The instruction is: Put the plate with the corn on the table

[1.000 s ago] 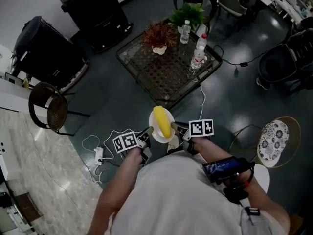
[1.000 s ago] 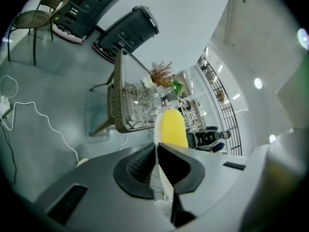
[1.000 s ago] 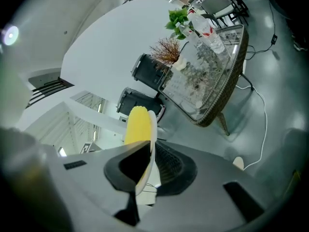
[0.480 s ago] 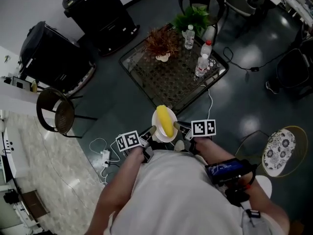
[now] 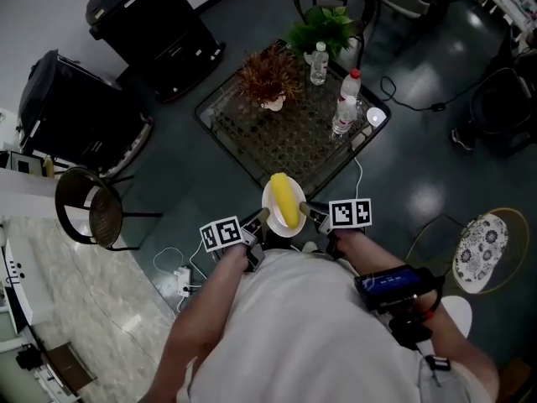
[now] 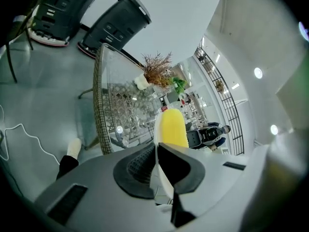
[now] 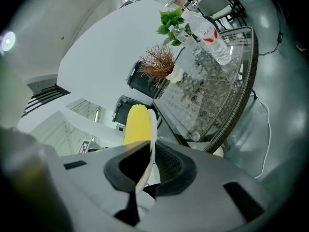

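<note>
A: Tongs state, quick?
B: Left tongs [image 5: 261, 217] are clamped on the left rim of the plate [image 5: 286, 231]. In the left gripper view the dark pads [image 6: 137, 164] pinch the thin white edge [image 6: 155, 144]. Right tongs [image 5: 307, 211] do the same on the right rim, and the right gripper view shows the edge [image 7: 152, 132] nipped between the jaws.
A: Where's the plate?
B: It's held up in front of the person between both tongs. In the head view it overlaps the near corner of the bench [image 5: 285, 145]. The corn [image 5: 284, 198] lies on it lengthways, yellow and whole.
A: What's on the bench?
B: Glass top, wicker rim. There's a dried reddish plant [image 5: 269, 67] in a small white pot, a green plant [image 5: 322, 23] at the far corner, and two clear bottles [image 5: 317, 62] [image 5: 345, 106].
A: Any readable text?
B: None. One bottle's label [image 7: 208, 33] is red and white, but the print is too small to read. The cubes [image 5: 222, 233] [image 5: 350, 213] carry only black-and-white square markers.
A: Anything else nearby?
B: A white cable [image 5: 180, 269] on the floor to the left and a stool with a patterned seat [image 5: 477, 248] to the right.
</note>
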A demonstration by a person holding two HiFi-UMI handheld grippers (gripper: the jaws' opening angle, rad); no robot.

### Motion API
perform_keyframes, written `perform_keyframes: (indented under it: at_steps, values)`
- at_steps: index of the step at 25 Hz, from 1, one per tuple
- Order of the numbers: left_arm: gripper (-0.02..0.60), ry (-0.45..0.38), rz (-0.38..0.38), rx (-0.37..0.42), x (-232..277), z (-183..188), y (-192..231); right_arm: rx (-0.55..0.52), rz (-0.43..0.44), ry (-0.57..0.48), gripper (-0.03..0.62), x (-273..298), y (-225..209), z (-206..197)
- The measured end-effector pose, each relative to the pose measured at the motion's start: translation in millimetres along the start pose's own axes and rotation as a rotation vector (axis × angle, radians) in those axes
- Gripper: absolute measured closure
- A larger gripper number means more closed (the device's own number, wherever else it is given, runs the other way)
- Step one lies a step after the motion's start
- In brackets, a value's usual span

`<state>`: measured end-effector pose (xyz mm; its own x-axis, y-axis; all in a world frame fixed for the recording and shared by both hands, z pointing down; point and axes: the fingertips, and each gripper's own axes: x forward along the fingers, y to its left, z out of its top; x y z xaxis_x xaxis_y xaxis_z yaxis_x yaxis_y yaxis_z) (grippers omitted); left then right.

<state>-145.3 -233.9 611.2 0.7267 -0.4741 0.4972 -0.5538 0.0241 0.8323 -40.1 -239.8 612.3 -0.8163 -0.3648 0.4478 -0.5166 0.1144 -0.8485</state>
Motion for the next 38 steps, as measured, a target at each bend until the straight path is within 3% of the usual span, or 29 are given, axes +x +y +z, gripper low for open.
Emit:
perform_keyframes:
  at_steps: [7,21,38]
  values:
    - [0.555,0.020,-0.007,0.031,25.0,60.9,24.6,-0.017,-0.009,-0.027,0.559,46.6,-13.6,49.5]
    - [0.555,0.101,-0.010,0.036,73.9,98.8,53.3,0.033,-0.060,-0.048,0.559,80.0,-52.0,83.2]
    - [0.555,0.176,0.028,0.105,136.0,135.2,85.4,0.064,-0.128,-0.066,0.557,114.0,-108.0,119.7]
